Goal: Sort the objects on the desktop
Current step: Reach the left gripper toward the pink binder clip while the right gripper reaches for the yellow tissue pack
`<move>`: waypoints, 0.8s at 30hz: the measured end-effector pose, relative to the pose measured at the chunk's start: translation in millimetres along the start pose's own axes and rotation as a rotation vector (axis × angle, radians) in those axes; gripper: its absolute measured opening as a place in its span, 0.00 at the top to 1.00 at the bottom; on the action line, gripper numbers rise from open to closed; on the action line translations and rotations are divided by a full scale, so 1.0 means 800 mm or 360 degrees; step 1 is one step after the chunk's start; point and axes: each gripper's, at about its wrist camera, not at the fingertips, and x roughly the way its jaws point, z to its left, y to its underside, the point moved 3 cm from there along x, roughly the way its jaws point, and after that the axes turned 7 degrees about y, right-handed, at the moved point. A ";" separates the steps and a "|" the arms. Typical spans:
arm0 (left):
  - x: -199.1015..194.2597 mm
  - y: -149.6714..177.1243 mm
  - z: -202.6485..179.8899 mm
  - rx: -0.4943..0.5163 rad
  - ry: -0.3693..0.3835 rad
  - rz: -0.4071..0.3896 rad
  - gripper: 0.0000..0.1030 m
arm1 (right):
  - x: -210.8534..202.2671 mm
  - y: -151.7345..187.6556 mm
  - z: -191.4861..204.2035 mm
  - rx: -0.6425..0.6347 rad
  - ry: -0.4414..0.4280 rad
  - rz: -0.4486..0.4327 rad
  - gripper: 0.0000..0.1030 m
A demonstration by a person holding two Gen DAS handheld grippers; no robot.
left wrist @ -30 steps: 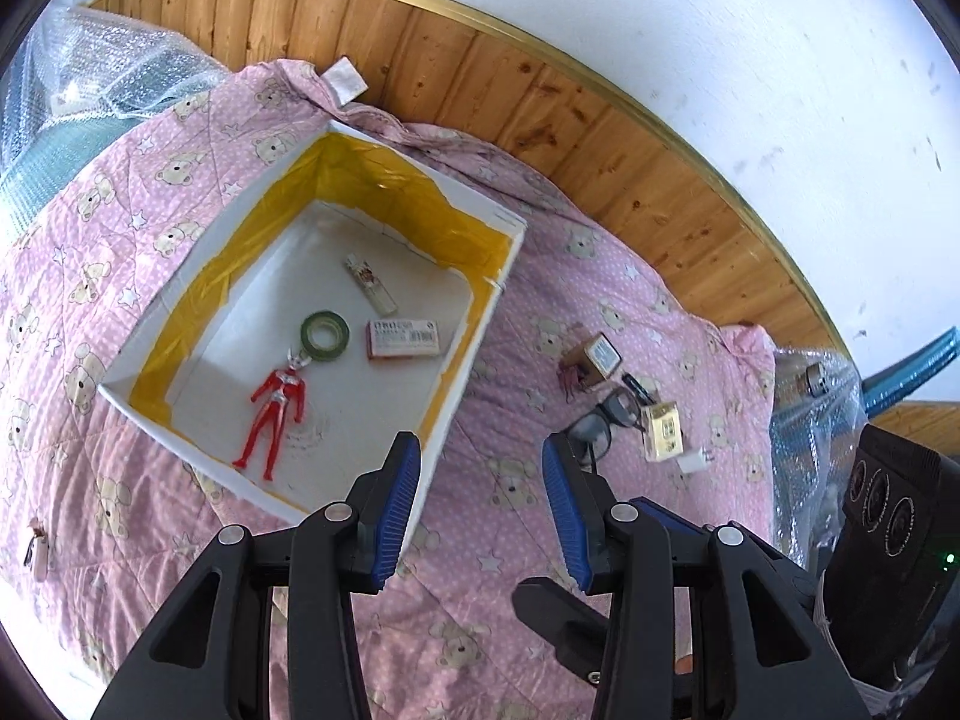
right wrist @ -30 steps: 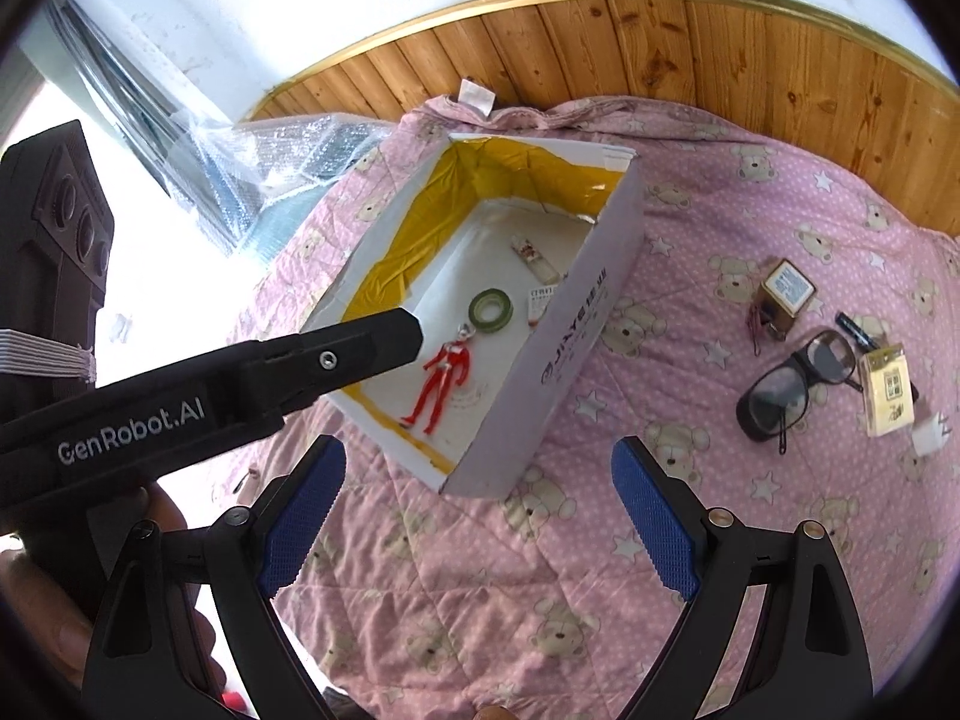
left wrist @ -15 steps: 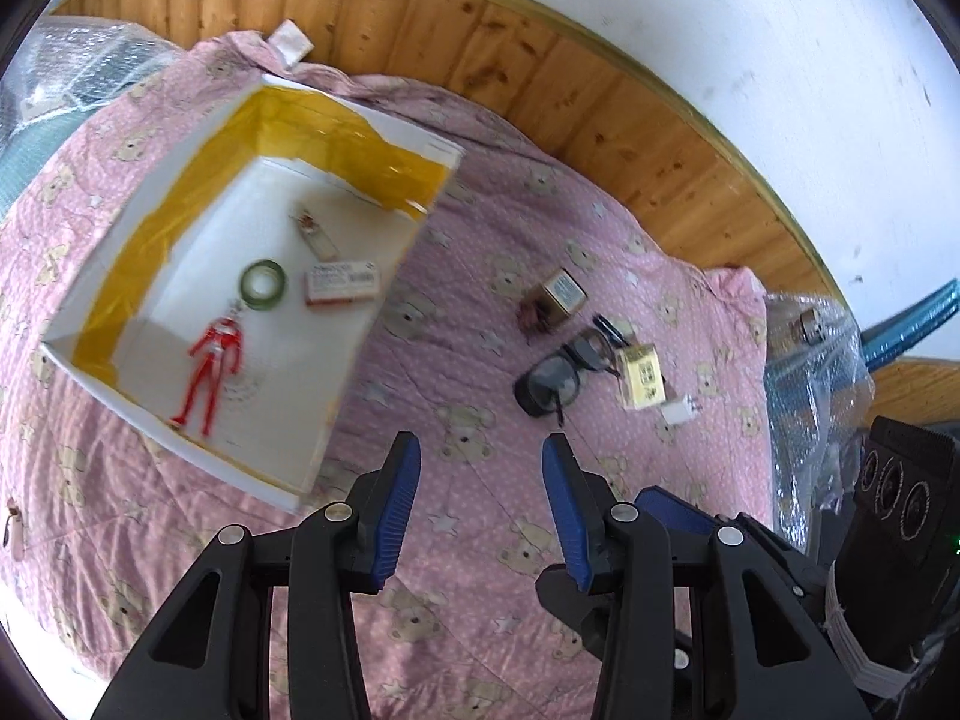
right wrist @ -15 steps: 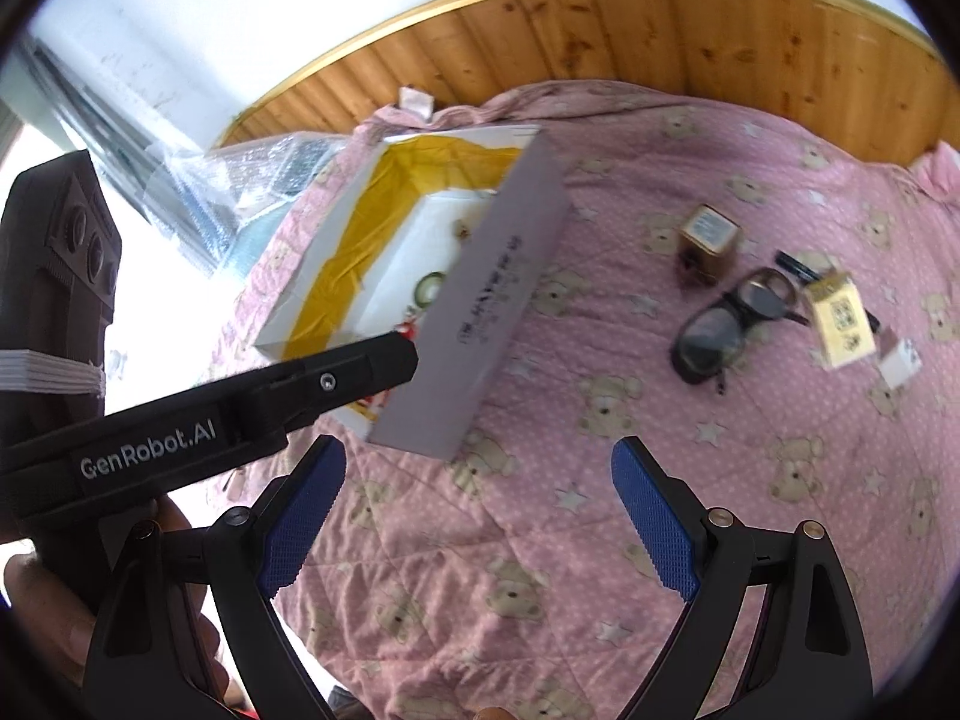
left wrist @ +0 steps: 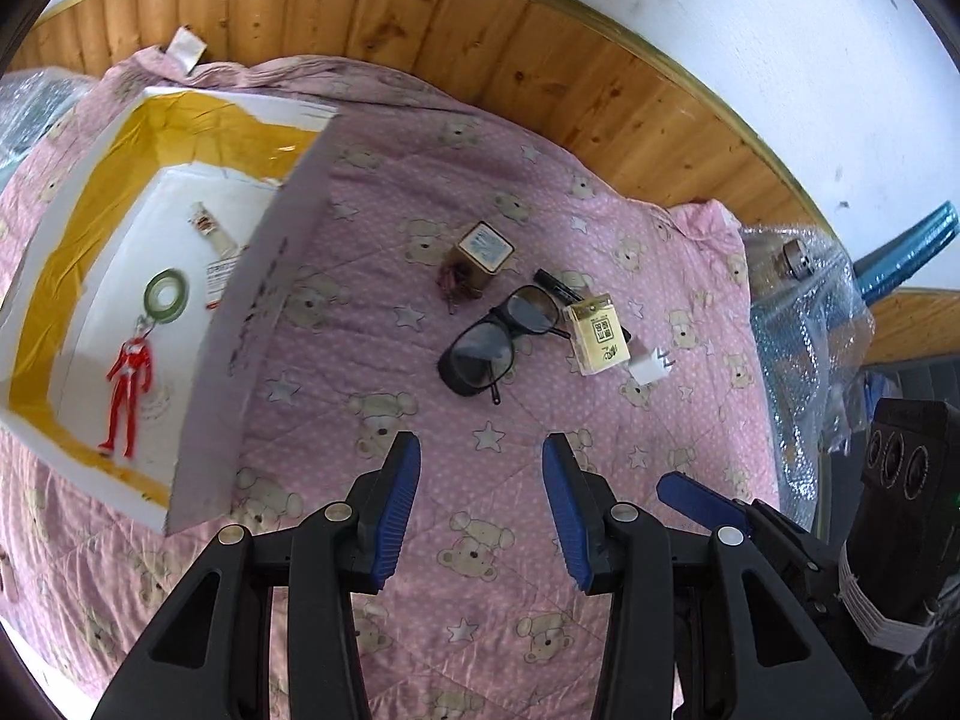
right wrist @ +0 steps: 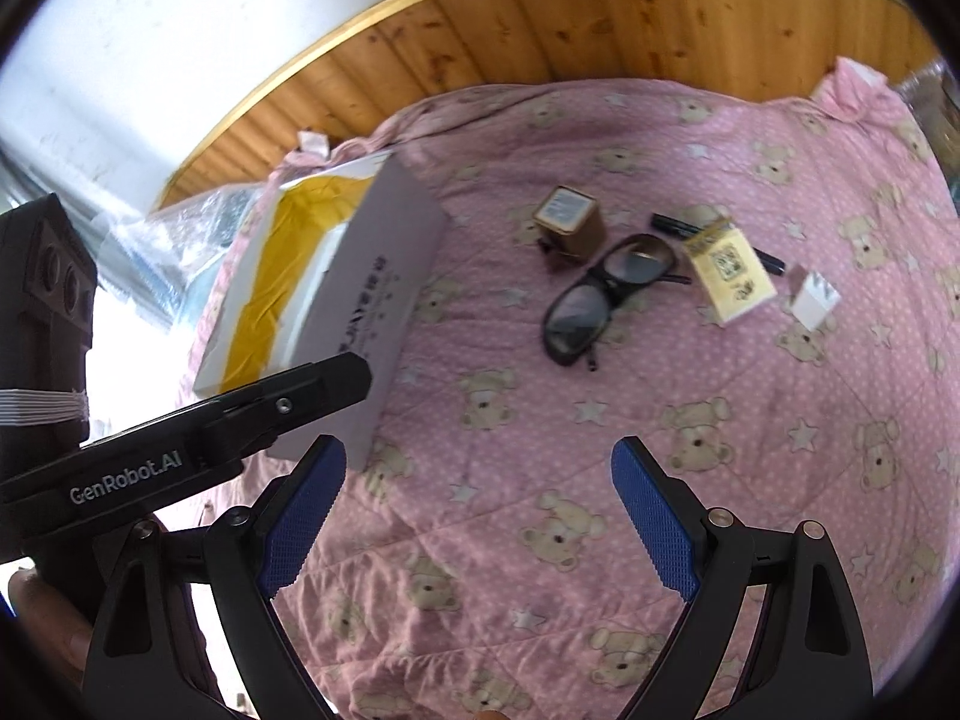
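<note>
- Hovering empty over pink bear-print quilt (left wrist: 480, 540): left gripper (left wrist: 480, 504), right gripper (right wrist: 480, 516), fingers apart, likely lining up a pick.
- Lying mid-frame, unsorted: black-framed glasses (left wrist: 495, 333), yellow card box (left wrist: 597, 333).
- Sitting at left of frame, receiving sorted items: white yellow-taped cardboard box (left wrist: 240, 324).

A pink quilted cloth blanket printed with bears and stars (left wrist: 372, 360) looks soft and matt, with stitched seams and slight wrinkles, and behind it runs a varnished, knotty wooden panel (left wrist: 480, 54). The white cardboard box (left wrist: 240, 324) has smooth matt walls lined inside with glossy, creased yellow tape. The black plastic-framed glasses (left wrist: 498, 339) shine on their lenses, the small yellow paper carton (left wrist: 597, 333) looks smooth, and the clear bubble wrap (left wrist: 804, 324) glints.
</note>
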 end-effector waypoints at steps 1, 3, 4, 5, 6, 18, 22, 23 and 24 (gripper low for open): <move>0.004 -0.002 -0.003 0.0005 0.0006 0.0008 0.57 | 0.002 -0.001 -0.003 0.0006 0.0005 0.0003 0.11; 0.011 -0.006 -0.007 0.0014 0.0003 0.0022 0.57 | 0.005 -0.002 -0.011 0.0018 0.0009 0.0008 0.11; 0.015 -0.007 -0.009 0.0018 0.0006 0.0031 0.57 | 0.008 -0.003 -0.016 0.0026 0.0012 0.0011 0.11; 0.020 -0.009 -0.011 0.0021 0.0006 0.0041 0.57 | 0.010 -0.004 -0.019 0.0032 0.0015 0.0013 0.11; 0.025 -0.011 -0.012 0.0023 0.0004 0.0050 0.57 | 0.013 -0.005 -0.023 0.0039 0.0020 0.0018 0.11; 0.116 -0.039 -0.011 0.0004 0.0009 0.0221 0.57 | 0.053 -0.037 -0.106 0.0217 0.0117 0.0064 0.11; 0.141 -0.054 -0.007 -0.0007 0.0005 0.0253 0.57 | 0.067 -0.056 -0.130 0.0260 0.0152 0.0066 0.11; 0.145 -0.058 -0.005 -0.0013 0.0002 0.0255 0.57 | 0.069 -0.059 -0.134 0.0266 0.0160 0.0065 0.11; 0.150 -0.064 -0.003 -0.0024 -0.0001 0.0255 0.57 | 0.073 -0.065 -0.141 0.0274 0.0176 0.0066 0.11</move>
